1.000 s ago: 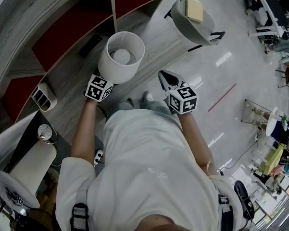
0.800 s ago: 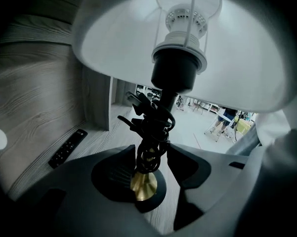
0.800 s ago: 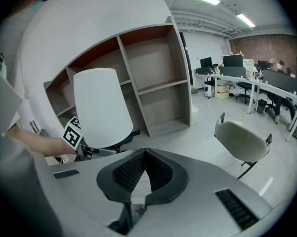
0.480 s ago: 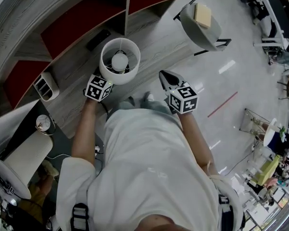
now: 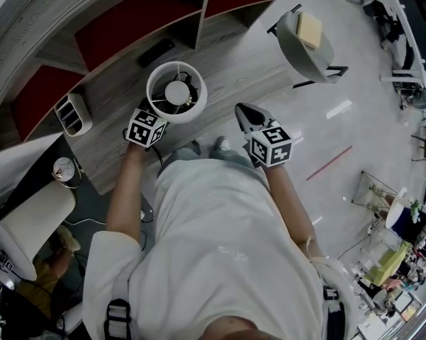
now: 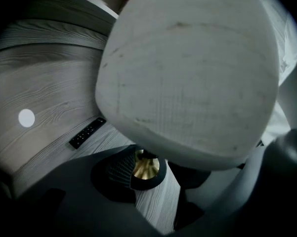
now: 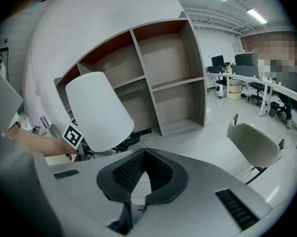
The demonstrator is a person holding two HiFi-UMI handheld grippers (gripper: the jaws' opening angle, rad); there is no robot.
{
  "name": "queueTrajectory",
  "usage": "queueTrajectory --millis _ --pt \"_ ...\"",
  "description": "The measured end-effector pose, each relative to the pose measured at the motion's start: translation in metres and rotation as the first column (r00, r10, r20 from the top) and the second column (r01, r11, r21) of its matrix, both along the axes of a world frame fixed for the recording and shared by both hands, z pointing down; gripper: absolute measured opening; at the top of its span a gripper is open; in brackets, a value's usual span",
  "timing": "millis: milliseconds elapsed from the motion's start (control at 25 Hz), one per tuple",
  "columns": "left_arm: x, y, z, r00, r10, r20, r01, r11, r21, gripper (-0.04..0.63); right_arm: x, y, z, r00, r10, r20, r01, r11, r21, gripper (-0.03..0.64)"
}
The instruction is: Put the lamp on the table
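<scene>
The lamp (image 5: pixel 176 91) has a white drum shade and stands upright on the grey wood-grain table (image 5: pixel 230 62); I look straight down into the shade at its bulb. In the left gripper view the shade (image 6: pixel 188 68) fills the top, and the brass stem (image 6: pixel 146 166) rises from a dark round foot. My left gripper (image 5: pixel 150 122) reaches under the shade. Its jaws stand wide around the stem, whose brass lies close beside the ribbed left pad (image 6: pixel 119 169). My right gripper (image 5: pixel 249 117) hangs off the table's edge, shut and empty; in its own view the lamp (image 7: pixel 96 110) stands at left.
A black remote (image 5: pixel 156 52) lies on the table near the shelf wall (image 7: pixel 158 78). A grey chair (image 5: pixel 306 37) with a yellowish pad stands to the right. A small white slotted box (image 5: pixel 72 114) and a round clock (image 5: pixel 64 168) sit at the left.
The lamp has gone from tilted to upright and sits farther in on the table. The left gripper has stayed at its foot. The right gripper has not moved.
</scene>
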State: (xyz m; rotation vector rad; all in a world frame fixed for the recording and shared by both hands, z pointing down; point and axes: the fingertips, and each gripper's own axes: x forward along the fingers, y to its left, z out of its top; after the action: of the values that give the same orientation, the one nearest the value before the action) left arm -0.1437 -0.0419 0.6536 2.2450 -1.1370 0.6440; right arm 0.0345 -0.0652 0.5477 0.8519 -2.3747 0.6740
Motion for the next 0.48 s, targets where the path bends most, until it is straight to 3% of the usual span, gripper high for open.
queueTrajectory --millis 280,480 --pt "-0.001 0.012 0.008 0.998 -0.015 0.055 0.018 0.999 -0.051 0.218 -0.004 0.001 -0.005 0.999 -0.032 0.018 0.031 0.999 0.008 0.029" --pt "-0.015 0.026 0.012 0.993 -0.094 0.065 0.100 0.990 -0.099 0.218 -0.007 0.000 -0.009 0.998 -0.061 0.031 0.061 0.998 0.009 0.029"
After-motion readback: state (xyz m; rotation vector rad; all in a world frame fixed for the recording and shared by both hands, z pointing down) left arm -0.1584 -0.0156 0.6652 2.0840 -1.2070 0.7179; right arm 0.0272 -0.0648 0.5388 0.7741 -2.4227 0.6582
